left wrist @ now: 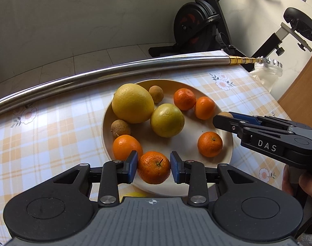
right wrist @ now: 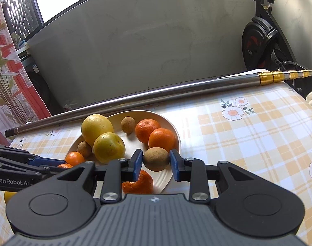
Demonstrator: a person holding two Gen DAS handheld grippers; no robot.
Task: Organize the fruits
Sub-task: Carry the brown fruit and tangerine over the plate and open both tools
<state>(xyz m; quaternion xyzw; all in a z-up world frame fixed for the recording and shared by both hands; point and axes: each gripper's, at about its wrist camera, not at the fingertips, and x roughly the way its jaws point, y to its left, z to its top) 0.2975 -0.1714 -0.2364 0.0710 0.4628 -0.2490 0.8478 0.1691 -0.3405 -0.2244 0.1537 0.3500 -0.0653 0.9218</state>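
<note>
A cream plate (left wrist: 227,123) (right wrist: 172,131) on the checked tablecloth holds two large yellow citrus fruits (left wrist: 132,102), several tangerines and small brown fruits. My left gripper (left wrist: 154,167) is shut on a tangerine (left wrist: 154,168) over the plate's near rim. My right gripper (right wrist: 156,162) is shut on a brown fruit (right wrist: 156,158) above the plate's right side; it also shows in the left wrist view (left wrist: 223,119). Another tangerine (right wrist: 139,182) lies under the right gripper.
A long metal pole (left wrist: 115,71) (right wrist: 156,96) with a gold end lies along the table's far edge. An exercise bike (left wrist: 207,26) stands behind the table. A yellow fruit (right wrist: 8,196) lies off the plate at the left. Open tablecloth (right wrist: 248,143) is right of the plate.
</note>
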